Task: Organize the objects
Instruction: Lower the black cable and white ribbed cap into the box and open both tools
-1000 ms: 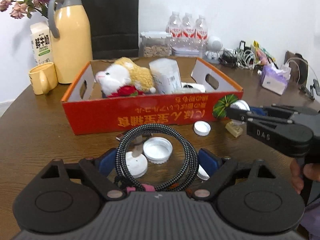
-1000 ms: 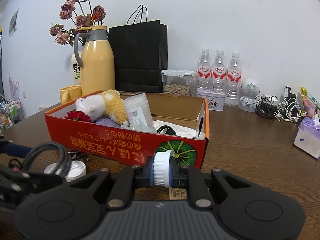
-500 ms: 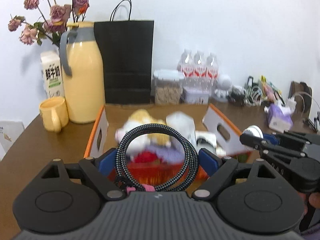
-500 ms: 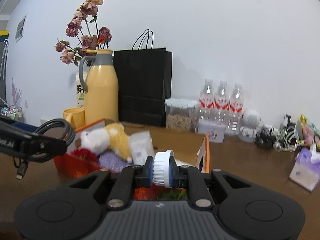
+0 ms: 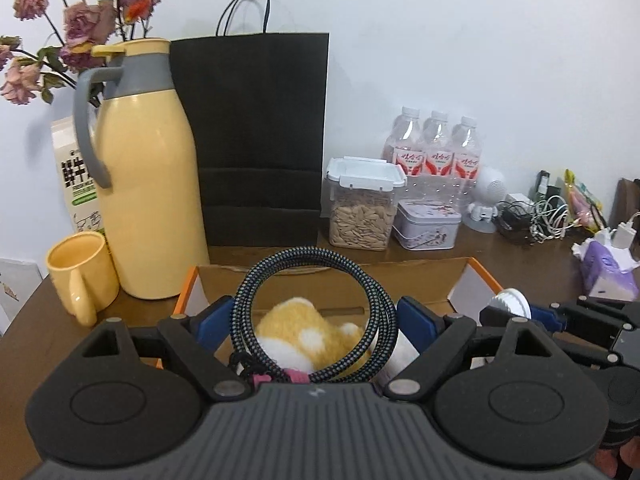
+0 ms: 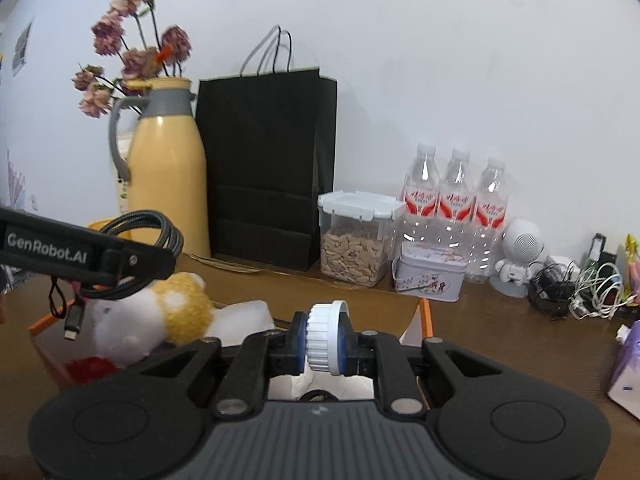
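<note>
My left gripper [image 5: 316, 316] is shut on a coiled black braided cable [image 5: 312, 268] and holds it above the orange cardboard box [image 5: 480, 276]. The cable also shows at the left of the right wrist view [image 6: 148, 232], its plug hanging down. My right gripper [image 6: 324, 340] is shut on a white ribbed bottle cap [image 6: 322, 340], held over the box's right end [image 6: 424, 316]. That cap also shows in the left wrist view [image 5: 508, 304]. Inside the box lie a white and yellow plush toy [image 6: 160, 312] and a white container [image 6: 244, 320].
Behind the box stand a yellow thermos [image 5: 144, 184], a yellow mug [image 5: 80, 272], a black paper bag [image 5: 256, 140], a jar of seeds [image 5: 360, 208], a tin [image 5: 428, 224] and three water bottles [image 5: 436, 156]. Tangled chargers [image 6: 580, 284] and a tissue pack [image 5: 608, 272] lie at right.
Both grippers have risen and moved forward over the box, carrying the cable and the cap. The loose lids on the table have dropped out of view.
</note>
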The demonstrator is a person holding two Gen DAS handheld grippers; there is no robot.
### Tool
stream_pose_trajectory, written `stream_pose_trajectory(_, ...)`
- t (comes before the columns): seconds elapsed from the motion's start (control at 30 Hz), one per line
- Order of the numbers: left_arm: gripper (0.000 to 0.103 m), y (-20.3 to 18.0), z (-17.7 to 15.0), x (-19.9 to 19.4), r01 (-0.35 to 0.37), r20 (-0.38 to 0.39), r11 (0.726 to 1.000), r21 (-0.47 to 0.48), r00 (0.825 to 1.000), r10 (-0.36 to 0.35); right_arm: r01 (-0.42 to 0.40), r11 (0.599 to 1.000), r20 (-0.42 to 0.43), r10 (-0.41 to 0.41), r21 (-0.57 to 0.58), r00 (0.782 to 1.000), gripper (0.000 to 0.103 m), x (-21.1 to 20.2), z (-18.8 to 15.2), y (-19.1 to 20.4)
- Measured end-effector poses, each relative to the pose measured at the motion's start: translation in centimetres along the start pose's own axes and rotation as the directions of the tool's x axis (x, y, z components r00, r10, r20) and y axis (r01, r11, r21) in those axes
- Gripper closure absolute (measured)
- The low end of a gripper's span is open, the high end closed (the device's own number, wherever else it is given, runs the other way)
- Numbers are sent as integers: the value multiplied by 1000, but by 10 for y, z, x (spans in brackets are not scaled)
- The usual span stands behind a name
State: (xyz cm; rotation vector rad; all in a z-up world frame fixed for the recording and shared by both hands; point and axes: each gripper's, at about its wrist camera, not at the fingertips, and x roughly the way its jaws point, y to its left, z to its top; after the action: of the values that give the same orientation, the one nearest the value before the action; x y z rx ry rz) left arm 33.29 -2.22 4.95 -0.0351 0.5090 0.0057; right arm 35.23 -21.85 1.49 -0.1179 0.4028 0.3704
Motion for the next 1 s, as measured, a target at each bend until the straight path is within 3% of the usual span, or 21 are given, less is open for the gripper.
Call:
stream_pose_trajectory(0.17,13,1,-1,21,-16,-12,1000,13,1000,16,-7,1000,-23,7,10,1000,89,23,-3,-7)
stream_pose_trajectory(0.27,2,4,-4,25,-29,-7,1000,2,1000,29,-13,1000,-37,14,26,999,87,29,-4,-10)
stream_pose_trajectory(0.3,0,5,-5,23,-31,5,1000,-3,999,31,-12,999,-42,14,36,999,77,30,-5,-11)
stream_pose_trajectory(0.33,0,6,-6,21,-34,15,999,-9,999,35,-10,999,-43,12,44,999,58,30,-6,-12)
stream_pose_trajectory(0.4,0,9,-6,17,-45,18,999,-19,999,45,-2,999,-34,4,54,999,32,28,-7,-14)
stream_pose_trajectory(0.53,0,14,-6,8,-61,17,998,-27,998,61,-9,999,-5,9,54,1000,5,17,-4,-11)
stream_pose_trajectory(0.6,0,17,-6,3,-65,17,997,-33,998,66,-12,999,5,12,44,1000,0,10,-2,-8)
stream_pose_trajectory(1.0,0,22,-15,-46,-71,21,997,-36,997,71,-4,999,3,4,47,1000,0,-39,-5,4)
